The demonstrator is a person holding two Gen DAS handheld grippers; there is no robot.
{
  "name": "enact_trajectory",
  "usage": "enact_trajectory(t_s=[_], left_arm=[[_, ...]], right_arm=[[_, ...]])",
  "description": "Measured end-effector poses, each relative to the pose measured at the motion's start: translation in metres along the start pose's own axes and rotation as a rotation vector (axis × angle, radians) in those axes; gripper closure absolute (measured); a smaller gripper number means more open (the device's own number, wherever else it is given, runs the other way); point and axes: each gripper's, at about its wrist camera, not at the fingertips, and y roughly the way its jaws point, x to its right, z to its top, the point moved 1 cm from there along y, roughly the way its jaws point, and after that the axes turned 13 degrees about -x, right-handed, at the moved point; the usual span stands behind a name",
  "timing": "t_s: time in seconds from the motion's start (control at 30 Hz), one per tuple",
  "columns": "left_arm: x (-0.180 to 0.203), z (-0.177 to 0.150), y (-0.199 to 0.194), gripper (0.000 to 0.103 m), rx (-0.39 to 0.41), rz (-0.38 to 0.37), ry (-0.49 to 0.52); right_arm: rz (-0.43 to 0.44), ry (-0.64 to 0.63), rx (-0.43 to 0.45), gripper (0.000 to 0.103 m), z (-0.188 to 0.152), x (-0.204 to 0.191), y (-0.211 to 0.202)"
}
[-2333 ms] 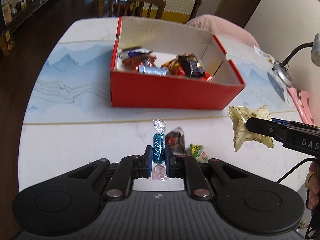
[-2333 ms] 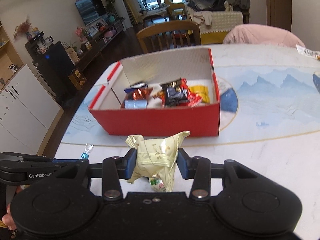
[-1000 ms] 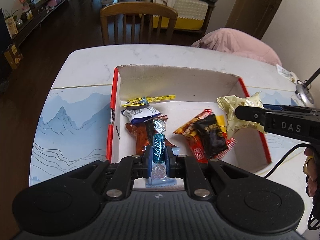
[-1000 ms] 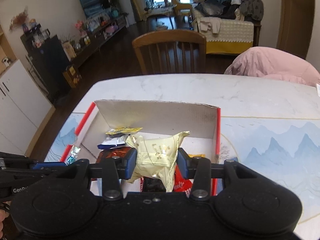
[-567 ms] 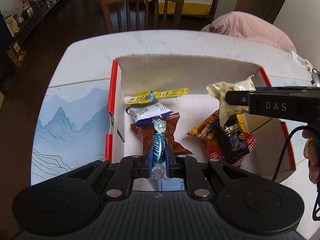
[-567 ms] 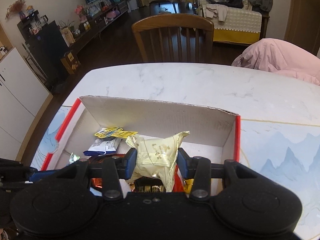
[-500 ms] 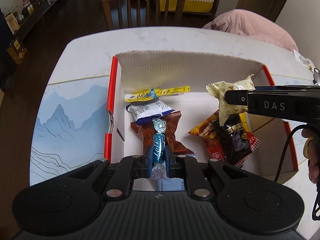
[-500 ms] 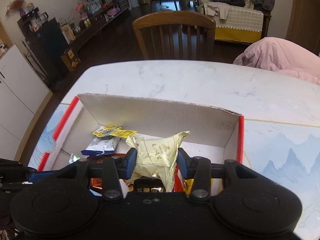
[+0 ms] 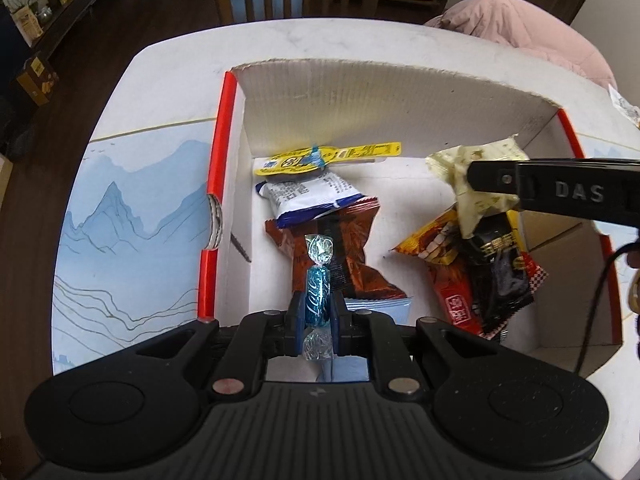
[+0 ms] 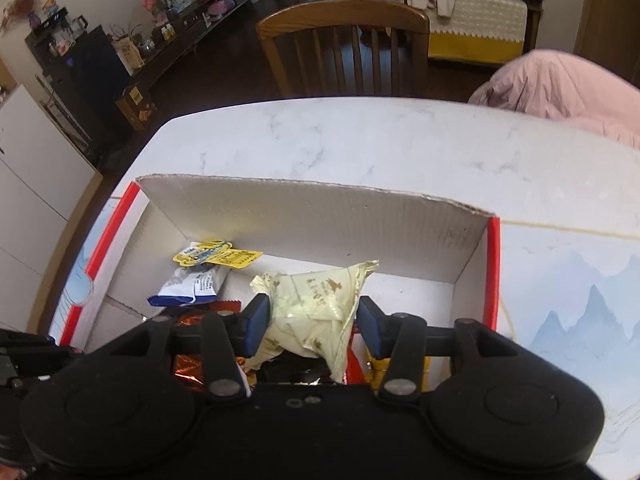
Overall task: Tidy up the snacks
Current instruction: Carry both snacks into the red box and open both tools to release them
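Nearest the left wrist camera, the left gripper (image 9: 317, 322) is clenched on a blue foil-wrapped candy (image 9: 317, 300), held upright with its twisted top free above the pads. It hangs over the near-left part of the red cardboard box (image 9: 216, 152), above a brown snack packet (image 9: 340, 256). To drop it well, the person should open the jaws only while the candy is inside the walls and low, so that it lands among the packets and does not bounce out.

In the right wrist view, the right gripper (image 10: 314, 324) has its jaws opening around a pale yellow snack pouch (image 10: 316, 304); the pouch is still between the pads, with a gap showing on the right side. It sits over the red and black packets (image 9: 492, 280) on the box's right side. A full release followed by a straight lift looks best, so the crinkled wrapper does not catch on a pad.

Farther in lie a white-and-blue packet (image 9: 308, 196) and a yellow sachet (image 9: 328, 158) against the far wall. Beyond the box, the marble table (image 10: 360, 140) and a wooden chair (image 10: 344, 48).
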Motion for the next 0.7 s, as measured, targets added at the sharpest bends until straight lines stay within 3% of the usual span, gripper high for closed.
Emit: enact_trajectory(t_s=[0.13,0.7], left_arm=[[-0.002,-0.001,0.003,0.091,-0.014,-0.016,-0.016],[-0.001,-0.037,-0.040,0.087,0.100,-0.103,-0.011]], right_arm=[[-0.008,-0.005,0.011,0.041,-0.004,-0.001,-0.006],[0.035,-0.011,0.111,0.029,-0.050,-0.009,-0.068]])
